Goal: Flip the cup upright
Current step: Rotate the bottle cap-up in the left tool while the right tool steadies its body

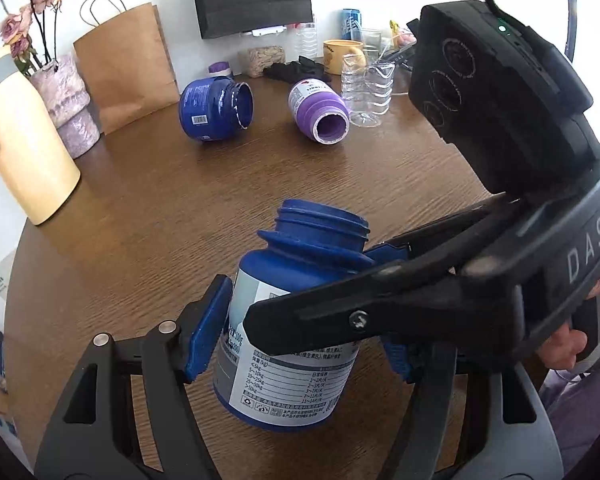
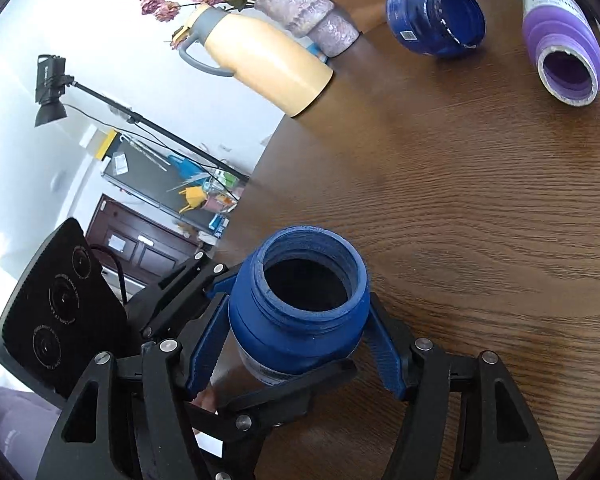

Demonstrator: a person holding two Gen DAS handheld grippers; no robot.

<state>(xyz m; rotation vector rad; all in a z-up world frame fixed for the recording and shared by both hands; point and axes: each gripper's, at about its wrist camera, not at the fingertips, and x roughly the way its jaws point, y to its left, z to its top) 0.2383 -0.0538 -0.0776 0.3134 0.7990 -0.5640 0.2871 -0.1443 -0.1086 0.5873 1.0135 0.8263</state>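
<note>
The left gripper [image 1: 296,344] and right gripper [image 2: 296,344] both pinch the dark blue lidless jar [image 1: 288,332], mouth up and slightly tilted over the wooden table [image 1: 220,200] (near its edge); setting it level, then releasing, seems next.

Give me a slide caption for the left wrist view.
Both grippers clamp a blue jar, mouth up, above the wooden table.
</note>
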